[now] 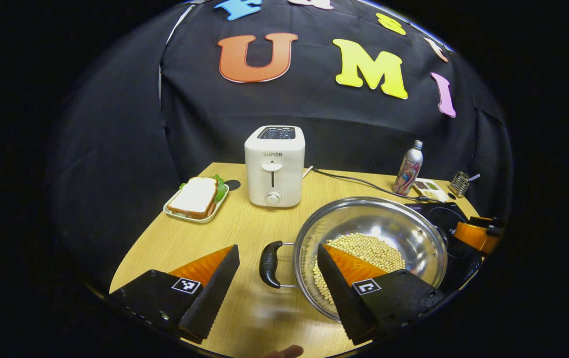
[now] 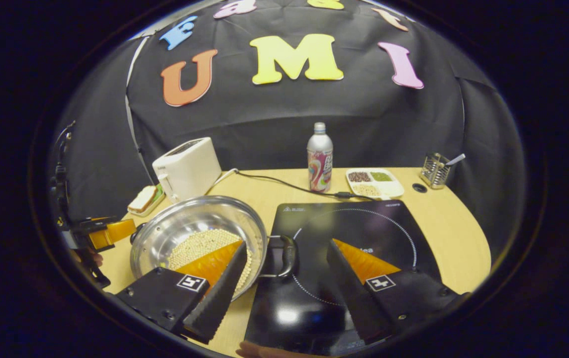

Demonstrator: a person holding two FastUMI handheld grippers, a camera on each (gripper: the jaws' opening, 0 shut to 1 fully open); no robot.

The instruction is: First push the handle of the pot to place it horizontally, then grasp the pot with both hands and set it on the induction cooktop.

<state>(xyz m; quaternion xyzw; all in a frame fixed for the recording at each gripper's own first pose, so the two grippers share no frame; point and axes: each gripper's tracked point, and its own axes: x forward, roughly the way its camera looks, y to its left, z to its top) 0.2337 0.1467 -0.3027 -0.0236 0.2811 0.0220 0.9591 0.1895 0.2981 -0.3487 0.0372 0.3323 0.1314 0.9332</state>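
The scene sits on a light wood-grain table (image 1: 244, 238) w/ a rounded front edge, closed in behind and at both sides by black cloth walls.

Left gripper (image 1: 278, 278) is spread wide, holding nothing; the pot's black left handle (image 1: 269, 264) lies in the gap btwn its fingers, untouched. One finger reaches over the pot rim above the beans. Right gripper (image 2: 287, 286) is also wide apart and empty, w/ the pot's right handle (image 2: 284, 256) btwn its fingers, over the cooktop's near-left corner.

The steel pot (image 1: 404, 233) stands on the table just left of the black induction cooktop (image 2: 389, 223), its right edge seeming to overlap the cooktop's side. It carries a heap of pale beans (image 1: 369, 248). Both handles stick out level to either side.

Farther back: a white toaster (image 1: 274, 166) near the table's rear, its cord (image 2: 284, 185) running across the wood toward the cooktop. A sandwich on a pale green tray (image 1: 196, 199) sits left of the toaster. Behind the cooktop stand a metal bottle (image 2: 320, 158), a divided dish of grains (image 2: 375, 182), and a mesh utensil holder (image 2: 434, 170) at the far right. A small dark grommet hole (image 2: 419, 188) marks the tabletop near that holder.
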